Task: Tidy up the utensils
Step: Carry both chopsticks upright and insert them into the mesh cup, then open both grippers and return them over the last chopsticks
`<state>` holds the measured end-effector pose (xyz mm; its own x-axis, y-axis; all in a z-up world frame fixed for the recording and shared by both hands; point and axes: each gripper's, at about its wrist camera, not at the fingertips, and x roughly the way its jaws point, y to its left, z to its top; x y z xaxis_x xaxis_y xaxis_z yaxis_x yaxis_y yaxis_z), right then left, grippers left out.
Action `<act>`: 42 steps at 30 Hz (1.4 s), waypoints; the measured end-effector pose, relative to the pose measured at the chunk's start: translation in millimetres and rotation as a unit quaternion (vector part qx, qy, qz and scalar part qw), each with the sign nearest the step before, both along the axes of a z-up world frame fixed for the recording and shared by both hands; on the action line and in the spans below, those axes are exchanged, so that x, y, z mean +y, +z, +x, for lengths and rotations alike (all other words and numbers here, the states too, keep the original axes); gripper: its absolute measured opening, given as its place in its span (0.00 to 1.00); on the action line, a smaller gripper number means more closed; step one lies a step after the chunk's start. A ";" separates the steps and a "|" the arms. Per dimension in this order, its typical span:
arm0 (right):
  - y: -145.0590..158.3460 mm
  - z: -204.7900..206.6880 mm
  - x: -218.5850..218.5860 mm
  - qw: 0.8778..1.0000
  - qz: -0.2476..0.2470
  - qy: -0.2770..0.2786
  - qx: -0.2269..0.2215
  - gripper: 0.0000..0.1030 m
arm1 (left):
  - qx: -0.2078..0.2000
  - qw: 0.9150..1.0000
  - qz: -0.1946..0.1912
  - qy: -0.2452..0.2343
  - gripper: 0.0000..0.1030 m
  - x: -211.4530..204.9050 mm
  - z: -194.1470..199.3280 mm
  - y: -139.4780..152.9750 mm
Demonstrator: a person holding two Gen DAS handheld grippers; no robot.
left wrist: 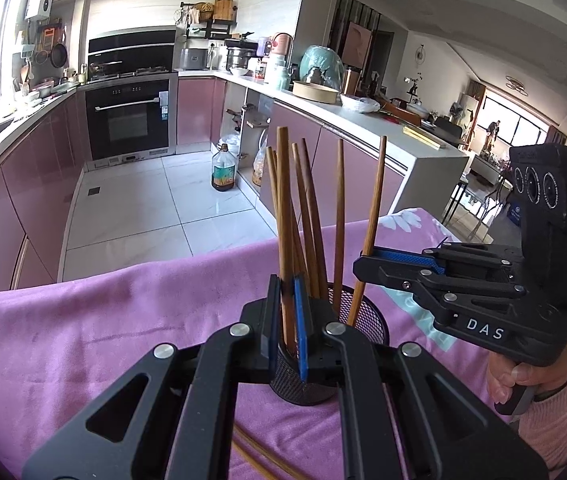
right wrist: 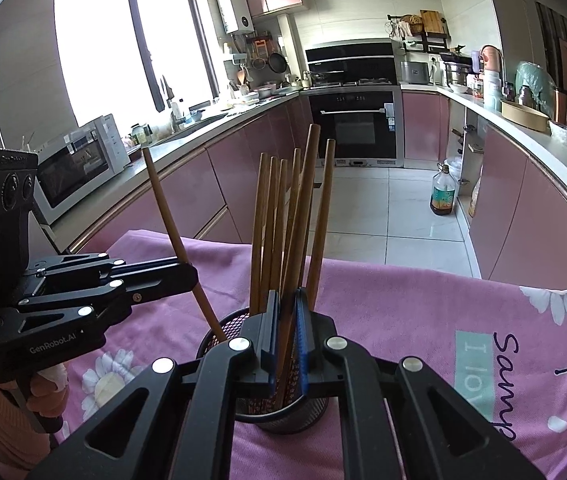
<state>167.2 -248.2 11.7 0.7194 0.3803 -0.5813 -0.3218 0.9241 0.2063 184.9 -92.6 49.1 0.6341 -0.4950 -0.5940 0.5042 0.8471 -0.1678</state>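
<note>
Your left gripper (left wrist: 288, 292) and right gripper (right wrist: 288, 308) each pinch one chopstick (left wrist: 283, 200) standing in the mesh holder (left wrist: 367, 316).

Each tool (left wrist: 287, 300) is black with blue pads and round silver screws. A pink sleeve (left wrist: 555, 420) shows behind the right tool (left wrist: 359, 264).

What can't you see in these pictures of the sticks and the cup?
- Stick tips: hidden inside the mesh cup in both views.
- Loose chopsticks on the cloth: left view only, cut off by the bottom edge and the left gripper.
- Cup's front: covered by the right gripper in the right view.
</note>
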 end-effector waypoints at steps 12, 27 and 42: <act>-0.6 -2.0 -5.4 1.000 0.013 -0.011 -0.007 0.07 | 0.005 1.000 -0.008 0.015 0.13 1.5 9.0 -10.7; 7.6 -29.3 -4.5 0.999 0.029 0.011 -0.033 0.18 | -0.045 0.998 -0.018 0.038 0.34 22.4 -24.9 -6.0; -25.8 -78.6 48.3 0.993 -0.010 0.116 -0.005 0.39 | -0.057 0.994 -0.024 0.095 0.62 80.5 -89.2 -35.8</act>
